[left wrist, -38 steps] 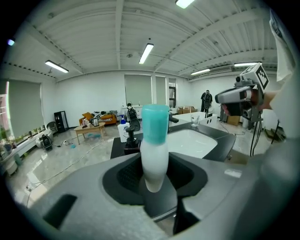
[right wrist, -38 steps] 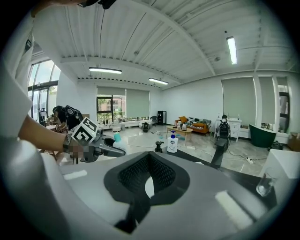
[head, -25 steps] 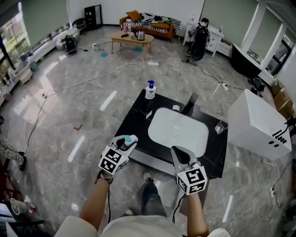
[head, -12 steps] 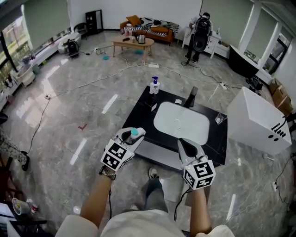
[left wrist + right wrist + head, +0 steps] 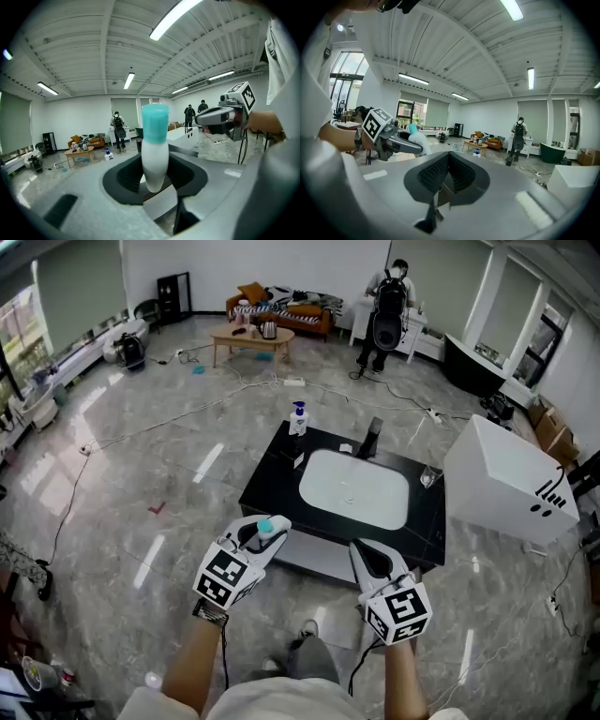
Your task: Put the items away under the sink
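Note:
A white bottle with a teal cap (image 5: 264, 525) stands upright between the jaws of my left gripper (image 5: 262, 532), which is shut on it. In the left gripper view the bottle (image 5: 154, 150) fills the middle and the pads press its lower body. My right gripper (image 5: 373, 561) hangs beside it, shut with nothing held; its pads meet in the right gripper view (image 5: 444, 180). Both grippers hover over the floor, just in front of the black sink cabinet (image 5: 272, 479) with its white basin (image 5: 352, 487). The space under the sink is hidden from here.
On the counter stand a blue-pump soap bottle (image 5: 299, 418), a dark faucet (image 5: 371, 438) and a glass (image 5: 430, 477). A white box (image 5: 506, 484) sits to the right of the cabinet. Cables cross the marble floor. A person with a backpack (image 5: 384, 315) stands far back.
The sink cabinet has slid farther from me and higher in the head view. Both grippers stay low in front, the left still holding the bottle. The person at the back has walked left.

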### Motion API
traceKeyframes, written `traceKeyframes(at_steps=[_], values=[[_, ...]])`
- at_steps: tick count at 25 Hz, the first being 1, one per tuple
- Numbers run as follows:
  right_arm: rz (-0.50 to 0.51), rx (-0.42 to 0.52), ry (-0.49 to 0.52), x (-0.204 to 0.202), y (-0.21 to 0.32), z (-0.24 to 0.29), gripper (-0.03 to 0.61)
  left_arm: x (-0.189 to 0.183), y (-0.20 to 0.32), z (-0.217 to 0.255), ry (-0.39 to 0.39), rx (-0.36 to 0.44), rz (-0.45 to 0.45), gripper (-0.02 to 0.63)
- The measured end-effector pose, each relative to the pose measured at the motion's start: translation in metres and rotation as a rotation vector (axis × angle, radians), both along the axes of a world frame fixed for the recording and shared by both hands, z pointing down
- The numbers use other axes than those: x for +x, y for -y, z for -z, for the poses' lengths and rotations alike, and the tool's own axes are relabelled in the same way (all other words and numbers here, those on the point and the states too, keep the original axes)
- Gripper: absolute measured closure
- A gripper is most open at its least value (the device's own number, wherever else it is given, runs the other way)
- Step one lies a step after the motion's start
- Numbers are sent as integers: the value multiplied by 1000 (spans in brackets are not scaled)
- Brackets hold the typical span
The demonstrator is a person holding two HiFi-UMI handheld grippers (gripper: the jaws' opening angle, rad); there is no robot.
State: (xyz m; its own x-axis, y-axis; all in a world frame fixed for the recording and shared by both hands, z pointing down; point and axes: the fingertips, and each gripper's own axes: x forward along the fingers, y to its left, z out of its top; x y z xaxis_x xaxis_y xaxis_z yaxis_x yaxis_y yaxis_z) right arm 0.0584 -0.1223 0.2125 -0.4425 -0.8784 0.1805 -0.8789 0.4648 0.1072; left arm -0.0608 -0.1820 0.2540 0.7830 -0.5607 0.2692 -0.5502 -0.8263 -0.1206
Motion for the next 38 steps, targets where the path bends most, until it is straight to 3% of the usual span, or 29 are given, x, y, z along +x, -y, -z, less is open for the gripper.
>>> traceKeyframes(at_steps=[6,15,29,38], values=[[-26,-10,22,11,2,-11,571,17,-8,-17,32,-15,-36,469],[-28,5,29,21,29,-60,571,29,18,-71,9,-17,-33,469],[54,1,54,23,86,-225,571,58,63,-235,7,20,-56,469],[109,26,107,13,108,-372,571,64,87,-379,-22,70,-73,469]])
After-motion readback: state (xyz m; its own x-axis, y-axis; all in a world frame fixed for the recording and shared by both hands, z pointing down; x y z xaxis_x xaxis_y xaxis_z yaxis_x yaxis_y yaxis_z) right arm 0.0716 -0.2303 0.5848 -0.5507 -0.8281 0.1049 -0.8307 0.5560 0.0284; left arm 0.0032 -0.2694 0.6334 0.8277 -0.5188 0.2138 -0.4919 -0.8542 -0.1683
